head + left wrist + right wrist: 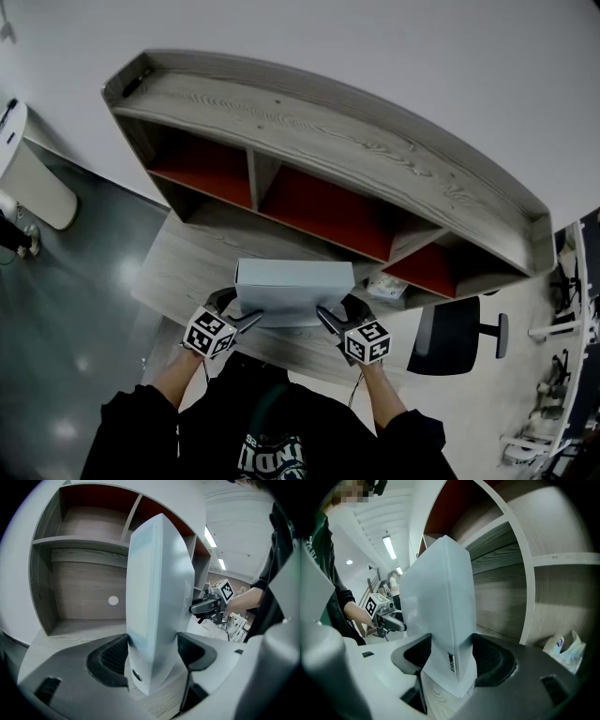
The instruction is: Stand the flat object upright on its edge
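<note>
A flat white box [295, 281] stands upright on its long edge on the wooden desk [183, 267], just in front of the shelf unit. My left gripper [239, 316] holds its left end and my right gripper [333, 319] its right end. In the left gripper view the box [157, 597] rises between the two dark pads, which touch both faces; the gripper [152, 651] is shut on it. The right gripper view shows the same: the box [440, 606] is pinched low down by my right gripper [447, 656]. Each view shows the other gripper beyond the box.
A grey wooden shelf unit [328, 131] with red-backed compartments stands at the back of the desk. A crumpled white plastic bag [389, 286] lies on the desk to the right [565, 648]. A black office chair [455, 337] stands beside the desk on the right.
</note>
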Motion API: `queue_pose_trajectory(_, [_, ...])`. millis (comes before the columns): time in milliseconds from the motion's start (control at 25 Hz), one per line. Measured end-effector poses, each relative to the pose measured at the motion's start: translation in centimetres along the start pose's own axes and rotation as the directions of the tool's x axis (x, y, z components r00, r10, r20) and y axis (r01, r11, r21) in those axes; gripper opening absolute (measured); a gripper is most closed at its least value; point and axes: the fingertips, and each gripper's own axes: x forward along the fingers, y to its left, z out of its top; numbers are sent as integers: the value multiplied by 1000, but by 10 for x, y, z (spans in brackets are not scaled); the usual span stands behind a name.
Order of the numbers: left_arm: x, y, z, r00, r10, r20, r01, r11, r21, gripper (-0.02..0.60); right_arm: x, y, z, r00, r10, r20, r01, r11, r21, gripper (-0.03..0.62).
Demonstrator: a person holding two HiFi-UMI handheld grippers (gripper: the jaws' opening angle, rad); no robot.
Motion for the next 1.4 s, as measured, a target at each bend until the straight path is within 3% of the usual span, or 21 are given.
queue_pose_trajectory(400, [-7,-19,-18,998,-42,-37,44,997,56,316,-11,3,-8,999,-9,-50,2,989,-145,261])
queue_pose_trajectory(720, [-10,-17,-20,995,-75,-72,83,990,115,313,-13,7,-11,999,-9,-51,1,987,-158,261])
queue_pose_trajectory(1040, [-11,-7,-10,989,-112,-92,128,974,186,370,-10,12,-12,999,-8,-42,1,987,-161,261])
queue_pose_trajectory(1400, [2,-24,0,955,-252,-155,289,906,309,377,-11,14,-14,998,-11,-61,1,985,-171,261])
